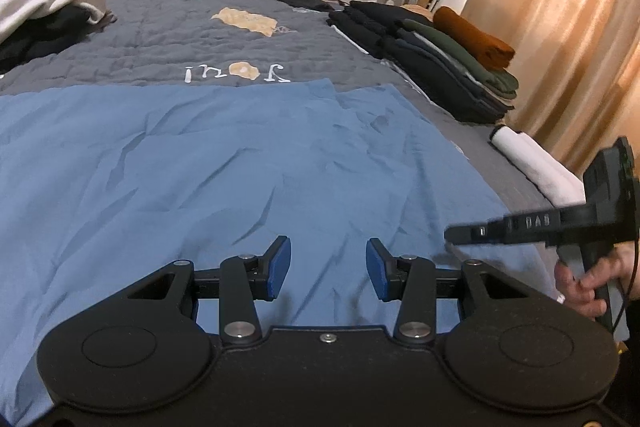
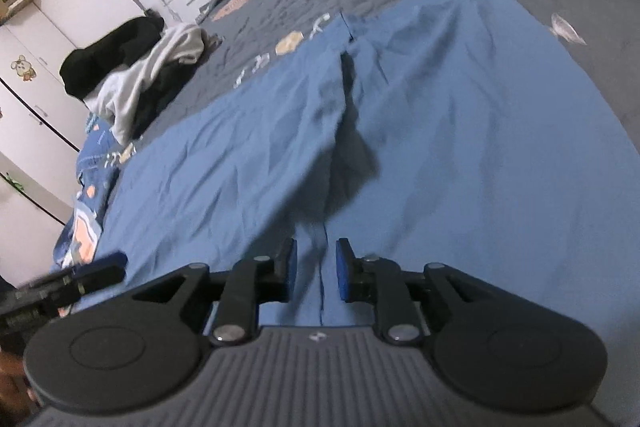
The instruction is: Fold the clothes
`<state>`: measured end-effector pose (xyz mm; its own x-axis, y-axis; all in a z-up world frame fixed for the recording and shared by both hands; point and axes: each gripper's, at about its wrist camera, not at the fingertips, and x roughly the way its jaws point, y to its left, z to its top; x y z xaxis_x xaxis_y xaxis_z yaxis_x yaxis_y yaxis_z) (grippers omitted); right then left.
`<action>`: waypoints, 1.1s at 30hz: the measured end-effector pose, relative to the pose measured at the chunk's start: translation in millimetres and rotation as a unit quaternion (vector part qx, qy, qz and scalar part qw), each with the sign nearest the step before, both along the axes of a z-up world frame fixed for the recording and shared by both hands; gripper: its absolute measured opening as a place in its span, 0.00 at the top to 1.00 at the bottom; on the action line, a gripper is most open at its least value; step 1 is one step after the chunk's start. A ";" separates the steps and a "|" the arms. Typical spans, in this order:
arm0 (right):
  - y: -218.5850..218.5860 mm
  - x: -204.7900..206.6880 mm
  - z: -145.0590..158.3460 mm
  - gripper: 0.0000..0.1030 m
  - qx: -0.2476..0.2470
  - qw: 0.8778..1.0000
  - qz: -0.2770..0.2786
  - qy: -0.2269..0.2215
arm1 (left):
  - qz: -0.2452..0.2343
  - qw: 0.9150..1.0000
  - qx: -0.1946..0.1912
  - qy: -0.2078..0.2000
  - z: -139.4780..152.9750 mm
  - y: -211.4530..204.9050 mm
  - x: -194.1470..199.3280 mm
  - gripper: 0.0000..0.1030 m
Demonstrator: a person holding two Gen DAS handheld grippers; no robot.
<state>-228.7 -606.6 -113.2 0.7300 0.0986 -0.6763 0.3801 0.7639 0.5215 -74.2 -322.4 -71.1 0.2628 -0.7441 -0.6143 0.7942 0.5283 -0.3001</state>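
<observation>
Blue garment [image 2: 400,131] spread flat on quilt [image 1: 168,43], rumpled, long axis running 12 to 6 from right gripper [image 2: 316,269]. Centre slit dead ahead at 12, between parted pads, nothing held. Left gripper [image 1: 328,267] wide open, empty, above near hem; right nearer slit.

A wrinkled blue garment [image 1: 208,163], possibly trousers, lies spread flat across the bed.

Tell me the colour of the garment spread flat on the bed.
The garment is plain medium blue, without pattern. The left wrist view shows it best.
</observation>
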 end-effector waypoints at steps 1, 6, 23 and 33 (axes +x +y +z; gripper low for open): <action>4.5 -3.7 -2.6 0.80 -0.002 1.000 0.002 0.007 | -0.001 1.000 -0.001 -0.002 1.1 0.8 -2.0 0.59; 20.3 -11.2 -13.5 0.78 -0.014 0.999 0.012 0.037 | -0.008 1.000 -0.005 -0.011 6.4 5.0 -12.1 0.59; 37.4 -50.6 -2.7 1.00 0.005 0.999 -0.048 -0.006 | -0.024 0.999 -0.009 -0.022 11.2 8.0 -26.9 0.59; 41.3 -53.3 -21.8 1.00 -0.017 0.995 -0.057 0.079 | -0.020 0.999 -0.014 -0.023 14.4 11.9 -28.1 0.59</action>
<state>-282.0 -565.3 -135.0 0.6195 -0.0034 -0.7850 0.5405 0.7271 0.4233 -102.3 -310.5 -56.8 0.2590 -0.7716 -0.5809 0.8281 0.4870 -0.2777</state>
